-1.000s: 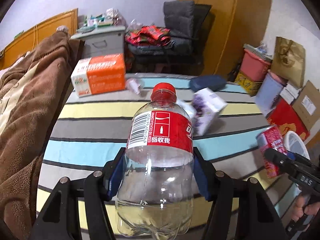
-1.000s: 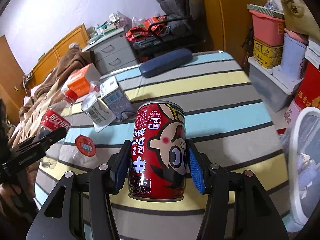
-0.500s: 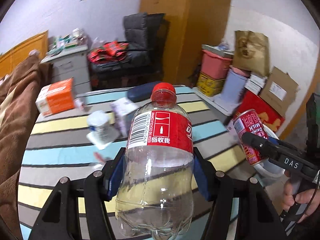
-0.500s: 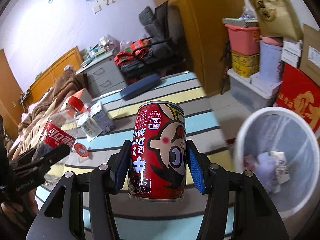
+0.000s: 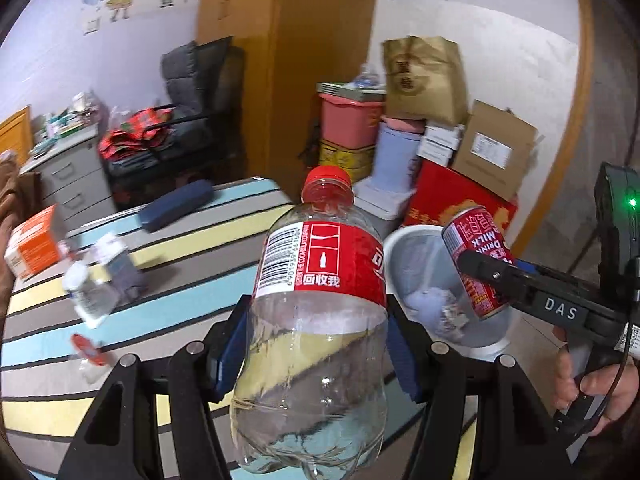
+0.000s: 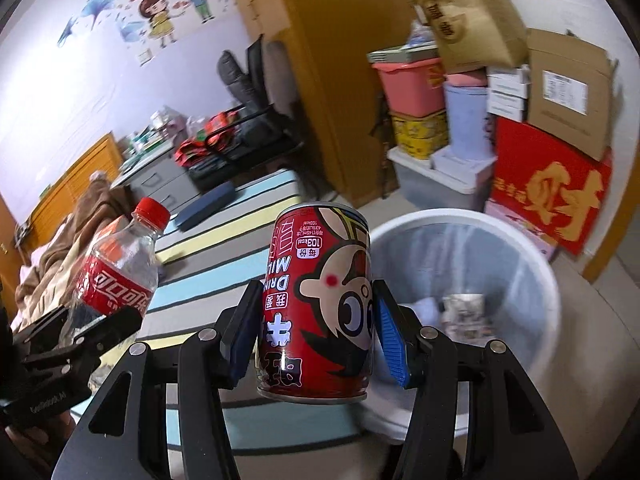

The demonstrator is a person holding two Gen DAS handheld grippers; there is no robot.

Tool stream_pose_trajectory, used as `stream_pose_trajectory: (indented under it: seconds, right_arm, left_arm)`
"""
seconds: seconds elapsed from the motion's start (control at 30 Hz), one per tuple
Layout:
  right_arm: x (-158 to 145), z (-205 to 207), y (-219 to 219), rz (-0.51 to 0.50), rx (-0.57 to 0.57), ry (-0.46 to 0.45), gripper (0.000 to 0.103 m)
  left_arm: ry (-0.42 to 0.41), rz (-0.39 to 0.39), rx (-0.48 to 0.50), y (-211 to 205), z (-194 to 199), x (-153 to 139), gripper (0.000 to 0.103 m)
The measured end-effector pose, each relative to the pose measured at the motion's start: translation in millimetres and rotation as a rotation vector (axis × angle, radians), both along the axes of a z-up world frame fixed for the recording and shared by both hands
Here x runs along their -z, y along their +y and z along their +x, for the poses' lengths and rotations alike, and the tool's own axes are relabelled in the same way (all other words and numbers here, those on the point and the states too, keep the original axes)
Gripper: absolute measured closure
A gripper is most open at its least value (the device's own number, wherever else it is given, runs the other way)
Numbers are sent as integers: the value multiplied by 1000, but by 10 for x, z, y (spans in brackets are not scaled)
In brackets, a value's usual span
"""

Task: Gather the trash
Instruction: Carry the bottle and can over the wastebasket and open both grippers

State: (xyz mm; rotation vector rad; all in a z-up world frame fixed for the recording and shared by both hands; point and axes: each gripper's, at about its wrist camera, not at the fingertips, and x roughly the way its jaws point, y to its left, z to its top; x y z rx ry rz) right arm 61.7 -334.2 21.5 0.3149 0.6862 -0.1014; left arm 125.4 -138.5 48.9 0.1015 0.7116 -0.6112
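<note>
Left gripper (image 5: 316, 344) clamped on empty plastic bottle (image 5: 320, 308) at frame centre; right gripper (image 6: 316, 320) gripping red milk can (image 6: 316, 304); white bin (image 6: 516, 264) now swung into lower right (drop seemingly imminent)

An empty clear plastic cola bottle (image 5: 316, 332) with a red cap and a red label is held upright off the bed, up and to the left of the white trash bin (image 6: 532, 264), with its waist pinched between blue pads. A red milk-drink can (image 6: 318, 300) printed with a cartoon face is held upside down, its lettering inverted, just over the bin's near-left rim. The bin is a round, pale, open-topped tub standing on the floor, with crumpled paper and a printed wrapper lying at its bottom.
</note>
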Motion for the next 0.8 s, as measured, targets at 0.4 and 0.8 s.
stream_pose_trajectory:
  seconds: [0.4,0.8]
  right_arm:
    - [86,-188,-537,-4,119,29,48]
    - [402,-99,-875,17,115,132,48]
  left_arm:
    - [41,1,154,-870,-133,94,38]
    - [143,17,205,-1449,-50,401,38]
